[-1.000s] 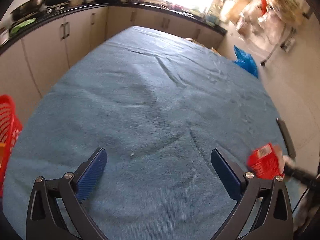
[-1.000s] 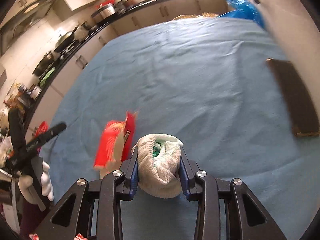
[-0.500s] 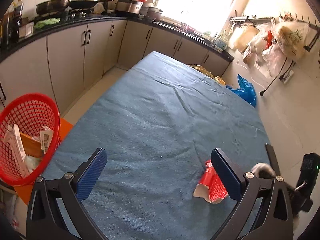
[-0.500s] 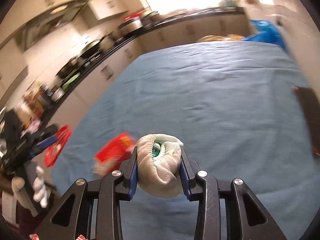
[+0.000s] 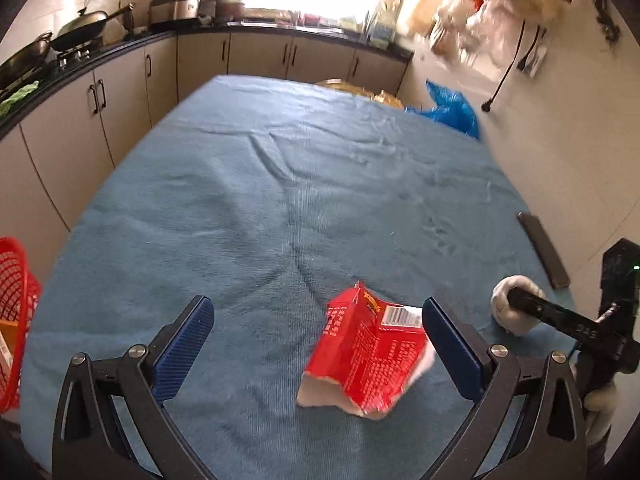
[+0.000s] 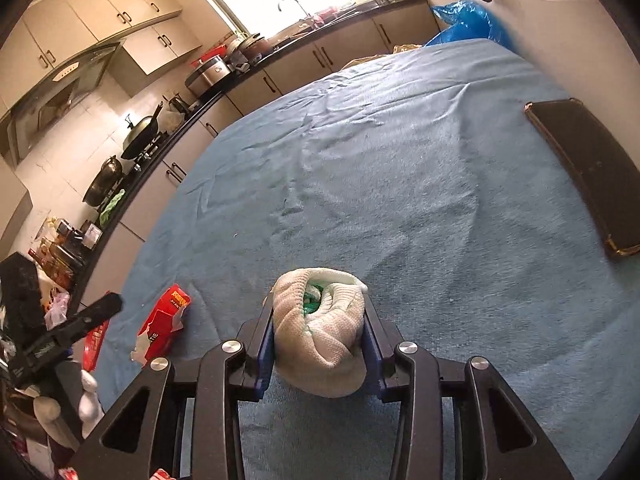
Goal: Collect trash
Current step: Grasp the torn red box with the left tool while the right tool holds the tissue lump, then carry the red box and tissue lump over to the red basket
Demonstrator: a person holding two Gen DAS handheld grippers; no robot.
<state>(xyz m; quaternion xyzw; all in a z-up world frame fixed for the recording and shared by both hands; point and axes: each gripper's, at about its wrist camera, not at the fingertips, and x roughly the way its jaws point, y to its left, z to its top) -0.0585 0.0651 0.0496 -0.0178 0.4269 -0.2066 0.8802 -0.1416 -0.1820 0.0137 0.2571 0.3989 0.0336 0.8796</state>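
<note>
The right tongs (image 6: pixel 319 340) pinch a rolled white glove (image 6: pixel 320 332), their jaws just loosening a little. The left tongs (image 5: pixel 318 346) are spread wide over a torn red carton (image 5: pixel 366 354) lying near on the blue cloth tabletop (image 5: pixel 280 200). A dark phone (image 6: pixel 588 172) lies at the right edge. A red basket (image 5: pixel 16 320) stands left. Cupboards (image 5: pixel 120 92) and pans (image 5: pixel 80 32) line the far kitchen wall.

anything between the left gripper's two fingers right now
Yes. In the left wrist view the torn red carton lies on the blue cloth between the open left gripper, close to its right finger, untouched by either.
</note>
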